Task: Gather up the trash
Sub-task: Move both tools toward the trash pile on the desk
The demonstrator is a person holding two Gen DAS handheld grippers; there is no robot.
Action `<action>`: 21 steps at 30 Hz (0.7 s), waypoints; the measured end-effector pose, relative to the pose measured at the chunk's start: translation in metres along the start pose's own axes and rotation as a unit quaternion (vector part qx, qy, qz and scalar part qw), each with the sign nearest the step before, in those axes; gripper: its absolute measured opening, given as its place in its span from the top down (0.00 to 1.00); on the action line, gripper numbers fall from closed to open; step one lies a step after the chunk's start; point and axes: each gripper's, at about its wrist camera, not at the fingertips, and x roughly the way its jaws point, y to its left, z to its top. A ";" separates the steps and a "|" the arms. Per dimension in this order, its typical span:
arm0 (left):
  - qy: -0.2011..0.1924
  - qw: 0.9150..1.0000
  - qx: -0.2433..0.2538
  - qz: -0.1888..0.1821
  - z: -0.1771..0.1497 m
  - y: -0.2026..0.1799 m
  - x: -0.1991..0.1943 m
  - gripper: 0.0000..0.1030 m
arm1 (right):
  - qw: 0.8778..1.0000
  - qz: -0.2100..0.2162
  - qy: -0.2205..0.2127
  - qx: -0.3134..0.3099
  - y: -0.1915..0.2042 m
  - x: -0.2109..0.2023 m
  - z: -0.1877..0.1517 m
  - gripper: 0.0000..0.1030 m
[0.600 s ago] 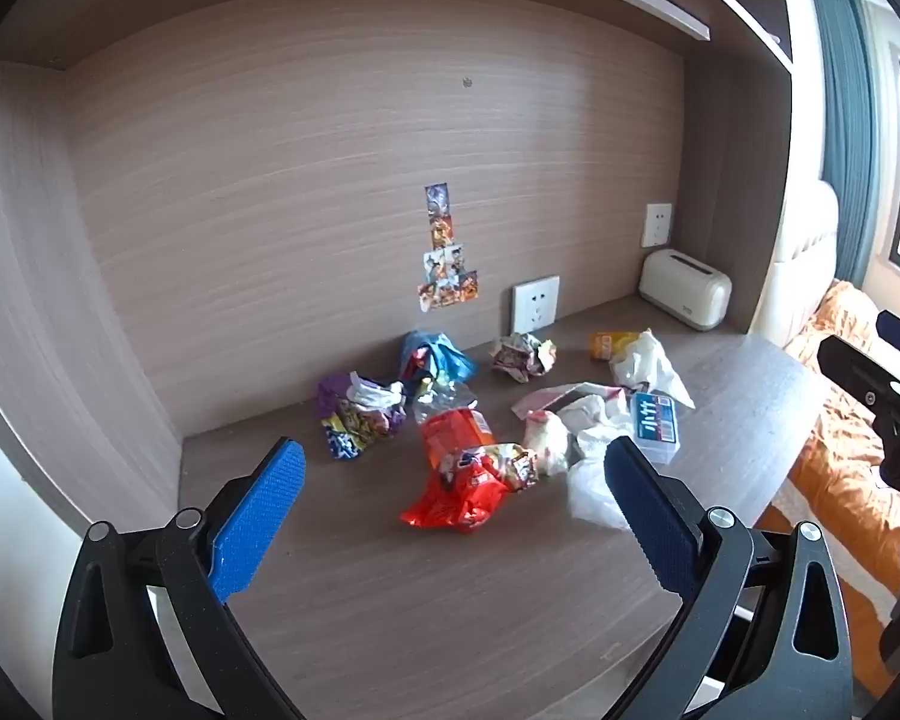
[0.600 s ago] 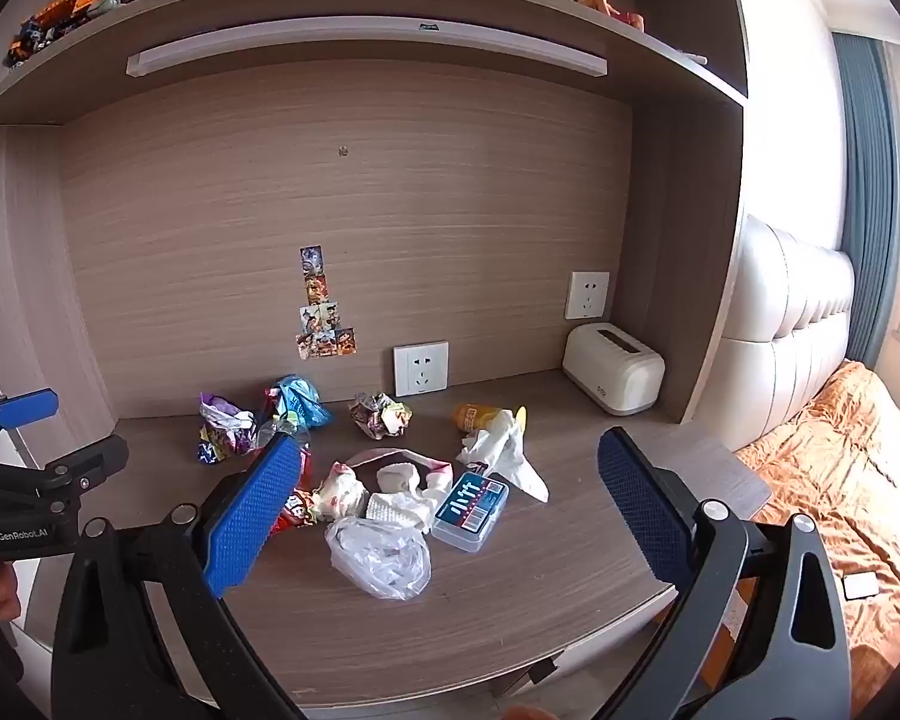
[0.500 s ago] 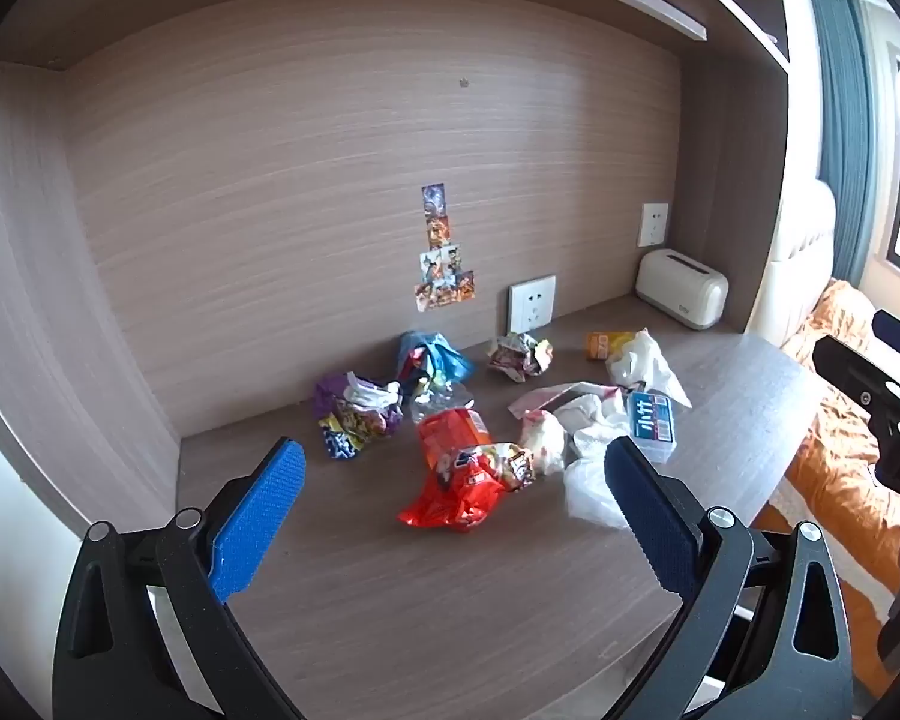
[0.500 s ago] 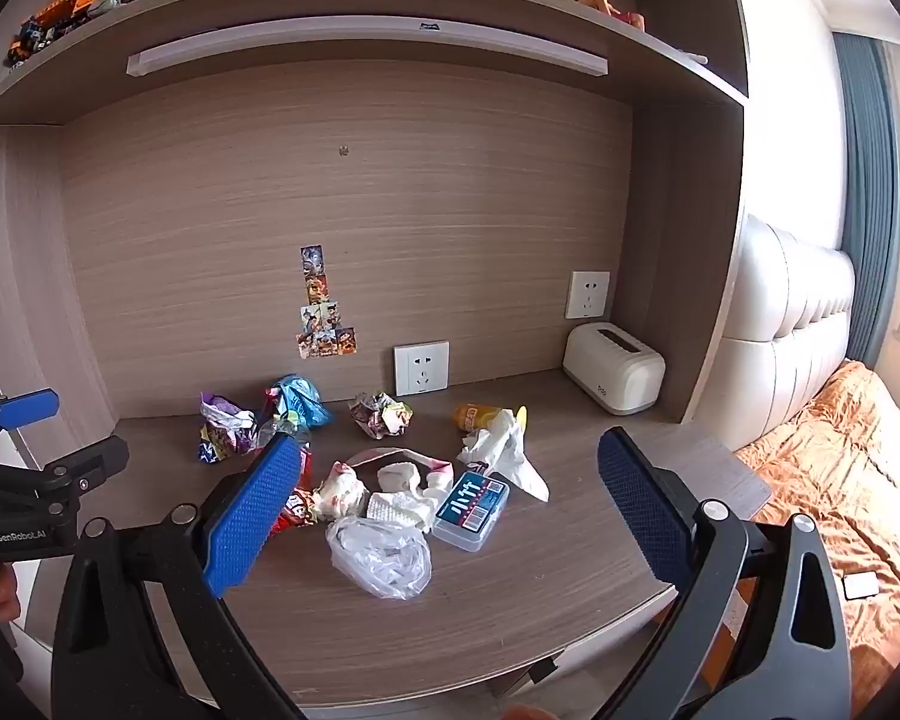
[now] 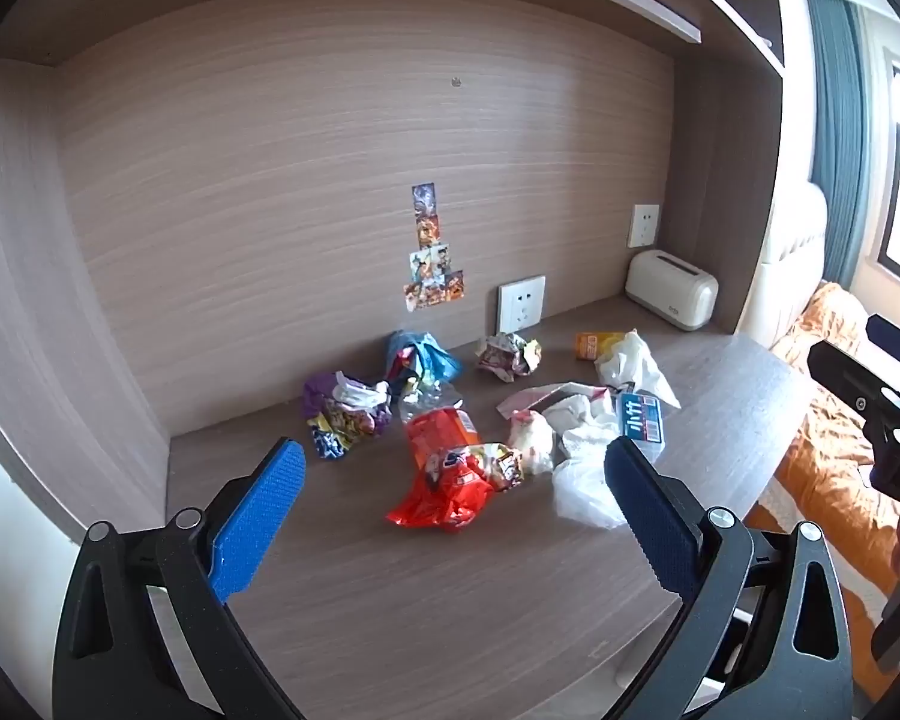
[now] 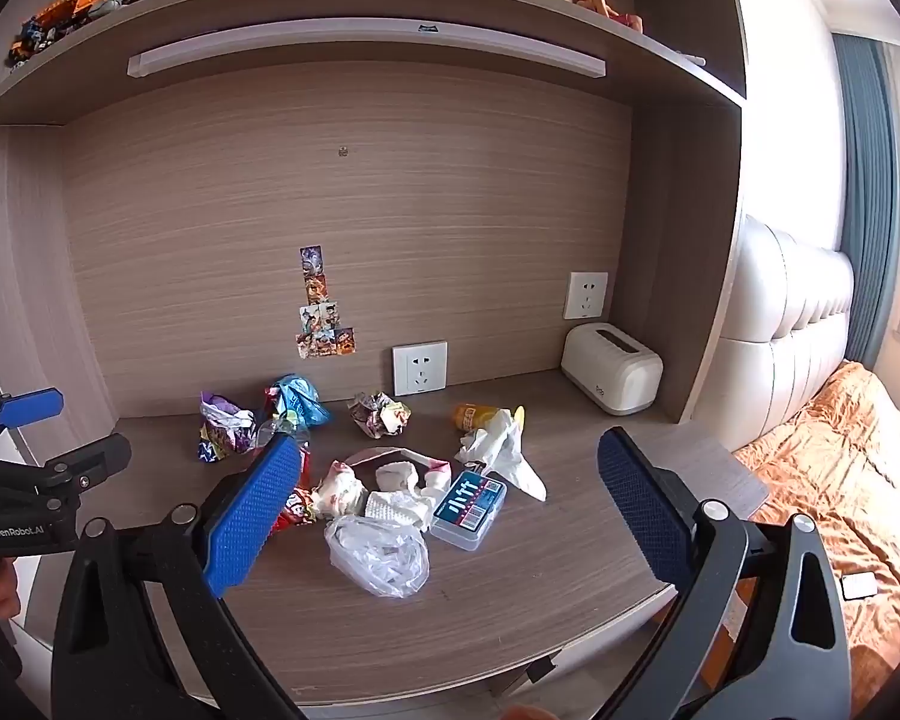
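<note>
Trash lies scattered on a wooden desk (image 5: 450, 588). A red snack bag (image 5: 444, 486) sits nearest my left gripper (image 5: 450, 480), which hangs open above the desk with nothing between its blue pads. A clear plastic bag (image 6: 381, 558), a small plastic box with a blue label (image 6: 471, 507), white tissues (image 6: 501, 450), a purple wrapper (image 6: 222, 426), a blue wrapper (image 6: 297, 399) and a crumpled paper ball (image 6: 381, 414) lie in front of my right gripper (image 6: 444, 480), which is also open and empty, back from the desk's front edge.
A white toaster (image 6: 612, 369) stands at the back right of the desk. Wall sockets (image 6: 420, 369) and stickers (image 6: 321, 312) are on the back panel. A shelf (image 6: 354, 6) with toys runs overhead. A bed with an orange blanket (image 6: 840, 480) lies to the right.
The left gripper has drifted slightly, so the desk items sit a little lower and left in its view. The right gripper has barely moved. Both stay open.
</note>
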 end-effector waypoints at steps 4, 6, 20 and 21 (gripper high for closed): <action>0.003 1.000 0.008 -0.006 0.001 -0.002 0.001 0.05 | 1.000 0.001 0.000 0.001 -0.001 0.000 0.001 0.04; 0.002 1.000 0.011 -0.003 0.000 -0.003 0.001 0.05 | 1.000 0.002 0.000 0.001 -0.002 0.000 0.001 0.04; 0.003 1.000 0.019 -0.001 -0.003 -0.005 0.003 0.05 | 1.000 0.007 -0.002 -0.001 0.001 0.001 0.001 0.04; 0.003 1.000 0.019 -0.001 -0.003 -0.005 0.003 0.05 | 1.000 0.008 -0.002 0.000 0.002 0.001 0.001 0.04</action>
